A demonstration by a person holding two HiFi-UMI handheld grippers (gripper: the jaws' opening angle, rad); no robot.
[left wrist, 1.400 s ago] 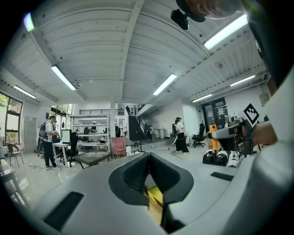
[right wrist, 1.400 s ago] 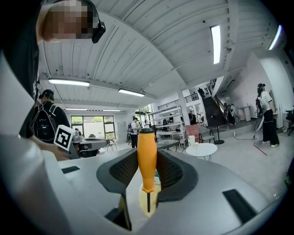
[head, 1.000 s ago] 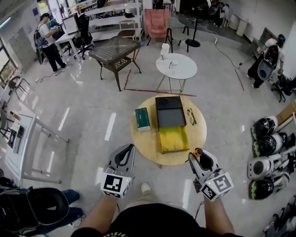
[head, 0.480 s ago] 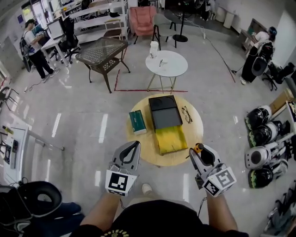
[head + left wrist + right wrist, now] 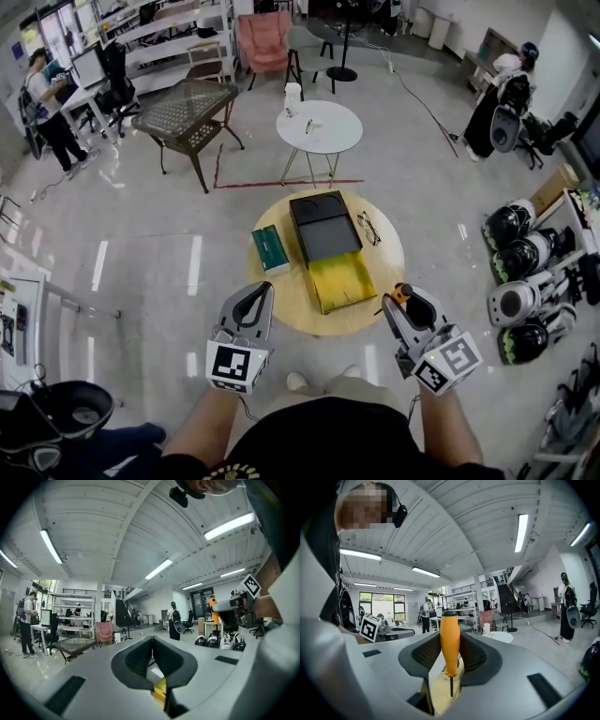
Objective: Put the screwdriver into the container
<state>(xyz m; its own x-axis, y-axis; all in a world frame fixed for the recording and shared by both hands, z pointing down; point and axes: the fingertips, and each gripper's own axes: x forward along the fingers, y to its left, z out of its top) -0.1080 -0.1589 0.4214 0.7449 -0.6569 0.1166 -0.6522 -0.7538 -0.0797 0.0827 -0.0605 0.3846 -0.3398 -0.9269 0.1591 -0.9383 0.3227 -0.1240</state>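
Observation:
A screwdriver (image 5: pixel 449 641) with an orange handle and a thin dark shaft stands upright between the jaws of my right gripper (image 5: pixel 450 652), which is shut on it. In the head view the right gripper (image 5: pixel 401 302) hovers at the near right edge of a round wooden table (image 5: pixel 384 248), the orange handle (image 5: pixel 400 292) poking out. The container (image 5: pixel 342 282) is a yellow open box with a dark lid (image 5: pixel 323 225) behind it, in the middle of the table. My left gripper (image 5: pixel 249 306) is shut and empty at the table's near left edge, its jaws (image 5: pixel 151 641) touching.
A green box (image 5: pixel 270 249) lies at the table's left and a pair of glasses (image 5: pixel 367 227) at its right. Beyond stand a white round table (image 5: pixel 320 127) and a mesh-top table (image 5: pixel 183 105). Helmets (image 5: pixel 513 265) line the right. A person (image 5: pixel 47 108) stands far left.
The view has shifted so the table sits slightly left and lower. Both grippers keep their places near its front edge. The right gripper still holds the screwdriver.

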